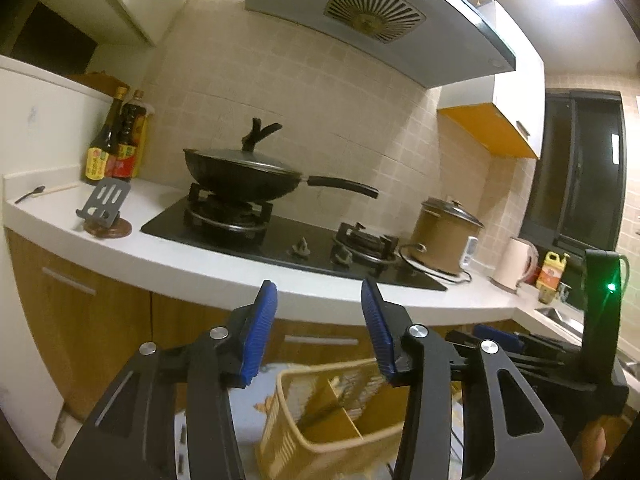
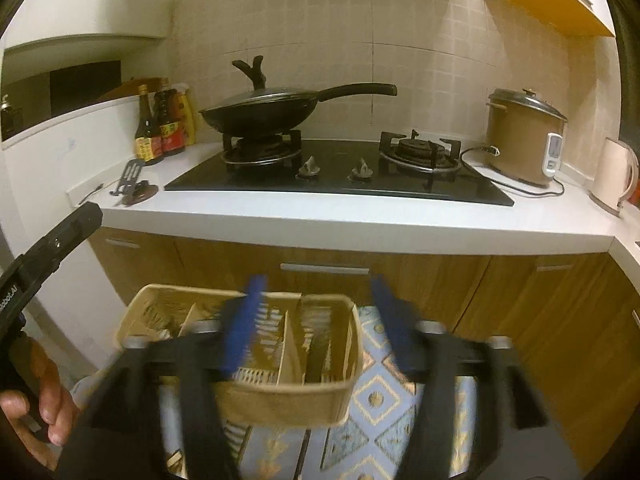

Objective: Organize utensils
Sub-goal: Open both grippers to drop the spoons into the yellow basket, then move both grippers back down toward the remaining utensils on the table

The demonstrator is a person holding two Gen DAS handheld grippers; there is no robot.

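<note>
Motion blur smears the right tongs (image 2: 316, 320) at lower centre of the right wrist view, blue pads wide apart and empty above the yellow utensil basket (image 2: 340, 396). The basket's contents are hard to make out; its base is cut off behind the tongs' arms. The left tongs (image 1: 320, 328) also gape wide, holding nothing, raised before the white worktop (image 1: 224, 268), basket at bottom centre.
</note>
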